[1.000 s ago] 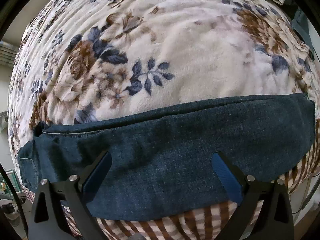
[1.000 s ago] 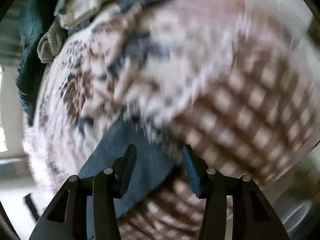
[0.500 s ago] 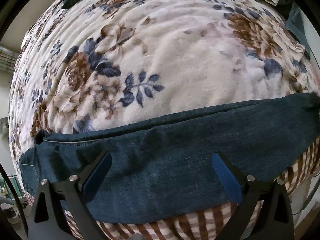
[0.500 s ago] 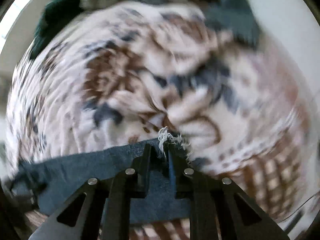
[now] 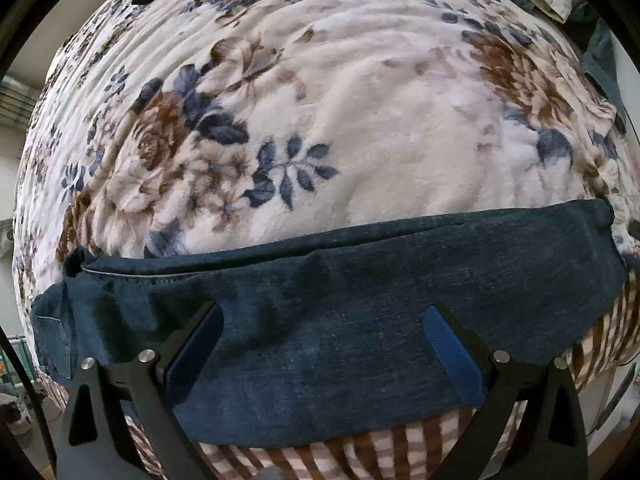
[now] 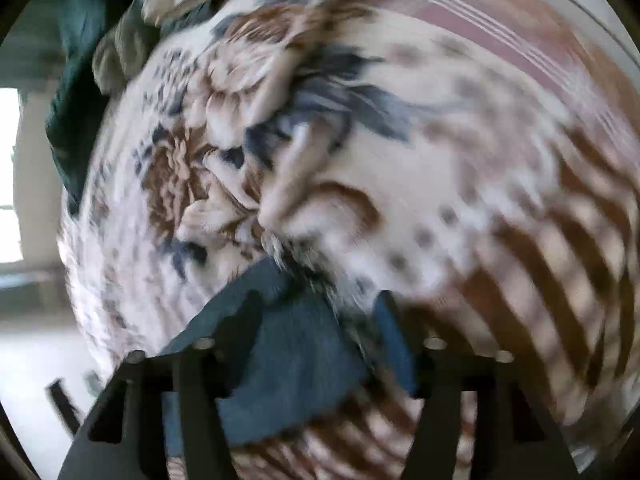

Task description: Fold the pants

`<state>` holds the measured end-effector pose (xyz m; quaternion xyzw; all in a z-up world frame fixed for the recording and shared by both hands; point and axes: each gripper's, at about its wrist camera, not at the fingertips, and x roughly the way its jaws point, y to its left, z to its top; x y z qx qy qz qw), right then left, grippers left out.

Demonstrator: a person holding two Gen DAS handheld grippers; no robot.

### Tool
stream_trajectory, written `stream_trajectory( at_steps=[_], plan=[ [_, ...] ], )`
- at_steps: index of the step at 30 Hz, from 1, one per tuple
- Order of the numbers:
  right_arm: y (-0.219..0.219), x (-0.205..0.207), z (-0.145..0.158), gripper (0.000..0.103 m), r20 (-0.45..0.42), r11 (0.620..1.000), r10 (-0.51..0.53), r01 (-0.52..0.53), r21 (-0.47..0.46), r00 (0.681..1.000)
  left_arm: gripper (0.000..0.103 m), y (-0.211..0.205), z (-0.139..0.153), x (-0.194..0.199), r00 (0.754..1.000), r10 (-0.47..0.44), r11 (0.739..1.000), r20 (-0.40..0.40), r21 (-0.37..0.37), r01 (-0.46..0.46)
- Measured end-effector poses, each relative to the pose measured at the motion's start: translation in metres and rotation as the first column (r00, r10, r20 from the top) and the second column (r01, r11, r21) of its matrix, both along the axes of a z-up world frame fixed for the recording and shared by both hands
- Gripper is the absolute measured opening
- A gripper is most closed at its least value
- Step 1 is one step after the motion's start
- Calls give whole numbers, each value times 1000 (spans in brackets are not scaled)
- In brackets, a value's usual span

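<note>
- Because the left wrist camera looks straight down, the jeans point(image 5: 340, 320) show as one long dark denim band laid across the near edge of the floral blanket point(image 5: 360, 140), with a strip of brown checked cloth point(image 5: 380, 448) showing below it; that lengthwise band suggests the legs are already laid one on the other, so the remaining fold would run end to end.
- The left gripper point(image 5: 324, 344) hangs over the middle of the band with its jaws wide and nothing between the blue pads point(image 5: 456, 356); both pads stand clear above the denim, so it looks to be waiting, or ready to pin the cloth, rather than gripping it.
- At the band's left end a seam and what looks like a pocket point(image 5: 52, 332) show, which I take for the waist end; the right end is squarer, likely the hems.
- Although the right wrist view is badly blurred, it shows the frayed hem corner of the jeans point(image 6: 288, 360) lying between the fingers of the right gripper point(image 6: 320, 320); the jaws have just been opening and now stand fairly wide, the pads apparently off the cloth, so the corner seems to have been let go and set down where blanket point(image 6: 360, 180) meets checked cloth point(image 6: 560, 300).
- Crumpled dark green cloth point(image 6: 72, 80) lies at the far left, apart from the work.
</note>
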<state>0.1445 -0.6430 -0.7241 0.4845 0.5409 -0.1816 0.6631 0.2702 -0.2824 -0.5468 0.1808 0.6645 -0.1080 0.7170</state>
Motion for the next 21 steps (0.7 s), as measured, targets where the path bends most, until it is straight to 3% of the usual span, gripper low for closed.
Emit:
stream_trajectory(
  at_steps=[5, 9, 12, 14, 15, 18, 21],
  plan=[
    [23, -51, -42, 72, 71, 956, -155, 132, 264, 985, 103, -6, -11, -8, 999, 10, 1000, -46, -7, -10],
    [34, -57, -66, 72, 206, 918, -282, 200, 343, 937, 103, -8, -16, -15, 998, -6, 1000, -60, 8, 6],
    [38, -46, -62, 72, 304, 922, -287, 176, 345, 908, 103, -7, -19, -18, 998, -7, 1000, -62, 23, 8],
    [43, -34, -57, 65, 362, 929, -273, 148, 339, 891, 103, -5, -22, -20, 998, -6, 1000, -65, 29, 8],
    [45, -26, -58, 57, 373, 932, -265, 137, 334, 889, 103, -5, -24, -21, 998, -5, 999, -68, 35, 7],
    [50, -4, -82, 21, 290, 929, -266, 164, 332, 920, 103, -2, -31, -23, 997, 6, 999, -80, 41, -2],
    [57, 12, -75, 15, 276, 946, -251, 174, 273, 928, 103, 5, -29, -19, 997, 19, 999, -72, 38, -16]
  ],
)
